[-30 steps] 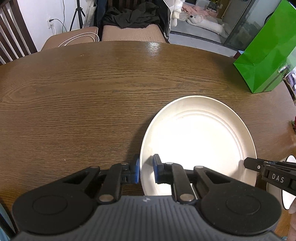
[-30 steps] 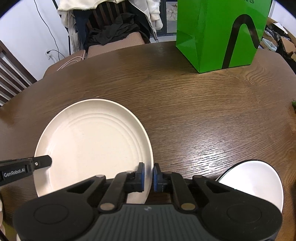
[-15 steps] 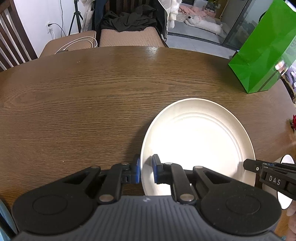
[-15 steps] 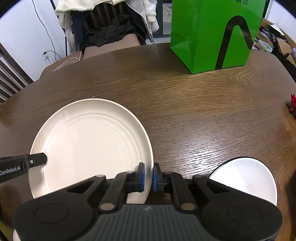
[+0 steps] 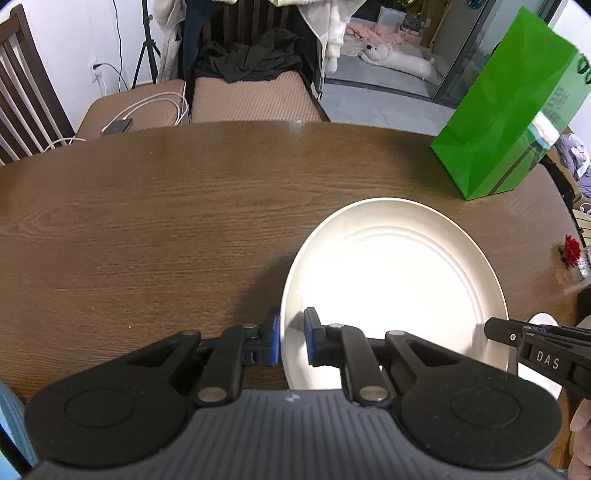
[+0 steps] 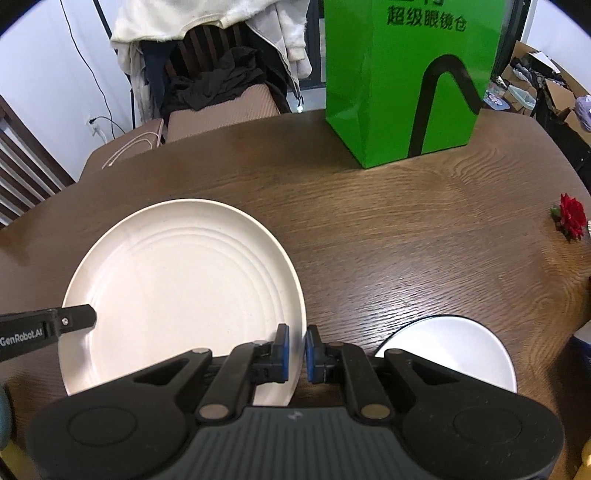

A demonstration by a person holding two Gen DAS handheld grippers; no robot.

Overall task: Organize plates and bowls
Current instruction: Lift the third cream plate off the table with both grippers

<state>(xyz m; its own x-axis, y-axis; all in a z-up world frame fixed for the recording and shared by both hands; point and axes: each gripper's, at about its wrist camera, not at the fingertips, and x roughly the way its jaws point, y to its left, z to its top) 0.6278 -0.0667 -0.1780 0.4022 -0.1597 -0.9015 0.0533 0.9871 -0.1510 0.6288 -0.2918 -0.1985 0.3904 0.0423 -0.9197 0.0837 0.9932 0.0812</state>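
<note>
Brown wood-grain table (image 5: 155, 229), oval, glossy along the far edge. Standing on it beyond the cream plate (image 5: 395, 280), toward the right: a green paper bag (image 6: 410, 81), upright, printed with a black arch and dark characters. Lying to the right of the plate near the table's edge: a small red flower (image 6: 571, 218). Just to the right of the plate, close to the near edge: a white bowl with a dark rim (image 6: 454, 347), partly hidden behind the right gripper's body. Beyond the table, behind the plate: chairs with tan cushions (image 5: 251, 99), dark clothing heaped on one, a pale coat over a chair back (image 6: 207, 33), a white cable and a phone (image 5: 117, 126) on the neighbouring seat, a tripod against the white wall, a plush toy on the floor further back. Left gripper (image 5: 292, 341) clamped on the plate's left near rim, blue pads either side of the edge. Right gripper (image 6: 296, 352) clamped on the plate's right near rim the same way. Compared with a second ago: more of the chairs, the wall and the bag's upper part in sight, table and bag sitting lower in both views, flower now fully visible from the right wrist; grip on the plate unchanged on both sides.
</note>
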